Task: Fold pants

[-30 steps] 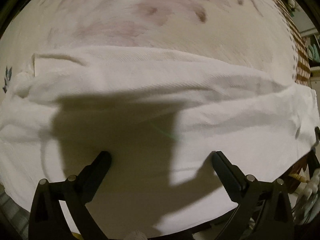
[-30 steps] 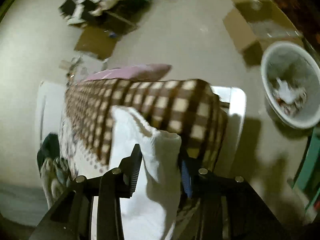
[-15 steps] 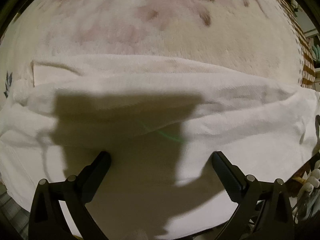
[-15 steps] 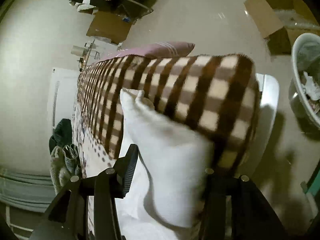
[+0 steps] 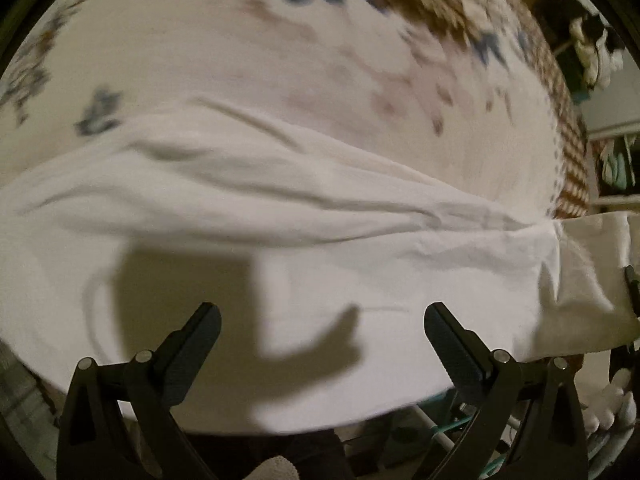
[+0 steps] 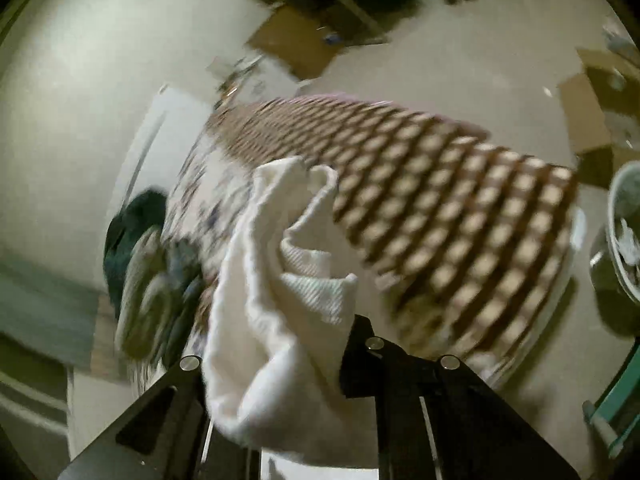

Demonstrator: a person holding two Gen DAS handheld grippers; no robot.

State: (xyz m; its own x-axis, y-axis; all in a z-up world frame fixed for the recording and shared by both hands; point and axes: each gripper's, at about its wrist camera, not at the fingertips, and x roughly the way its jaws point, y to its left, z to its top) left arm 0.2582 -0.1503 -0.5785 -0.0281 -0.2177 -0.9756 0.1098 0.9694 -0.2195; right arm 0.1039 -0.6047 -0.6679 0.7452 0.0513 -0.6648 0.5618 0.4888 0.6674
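White pants (image 5: 320, 248) lie spread across a bed with a floral cover (image 5: 224, 60). My left gripper (image 5: 320, 320) is open and empty, held just above the near part of the pants. Its shadow falls on the cloth. In the right wrist view my right gripper (image 6: 280, 344) is shut on a bunched end of the white pants (image 6: 272, 280) and holds it lifted above the bed. The cloth hides the left finger.
A brown checked blanket (image 6: 460, 216) covers the end of the bed. On the floor are cardboard boxes (image 6: 296, 44), a white tub (image 6: 624, 236) at right, and dark clothes (image 6: 136, 240) at left. A rack with clothes (image 5: 592, 52) stands beyond the bed.
My right gripper has lifted the pants end and swung, so the bed looks farther off. My left gripper has drawn back and tilted, showing more of the floral cover.
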